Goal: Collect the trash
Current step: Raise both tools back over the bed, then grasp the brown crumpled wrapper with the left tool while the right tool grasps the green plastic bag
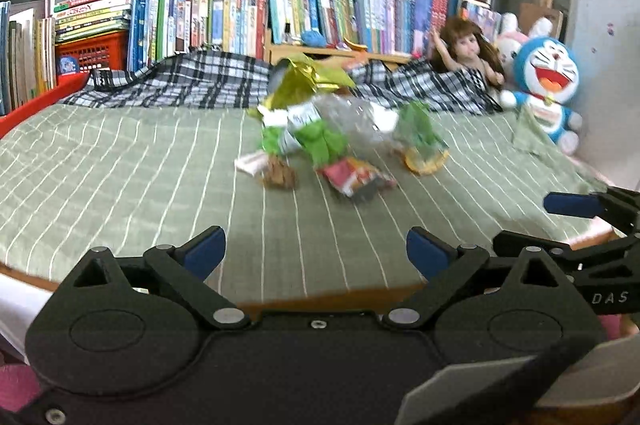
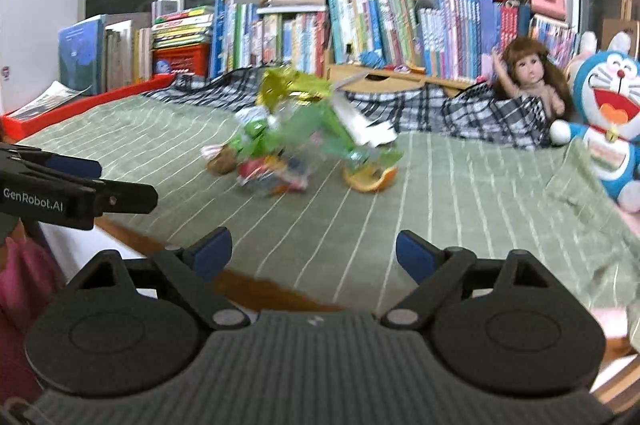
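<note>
Trash pile mid-bed on green striped sheet — foil wrappers, crushed clear bottle, orange peel. Likely light, crinkly, slippery; pinch loose wrapper edge. Left gripper and right gripper both spread wide, empty — near bed edge.

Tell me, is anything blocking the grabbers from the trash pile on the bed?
Nothing visible: only bare green striped bedsheet lies between the open left gripper, the open right gripper and the heap of crumpled wrappers.
</note>
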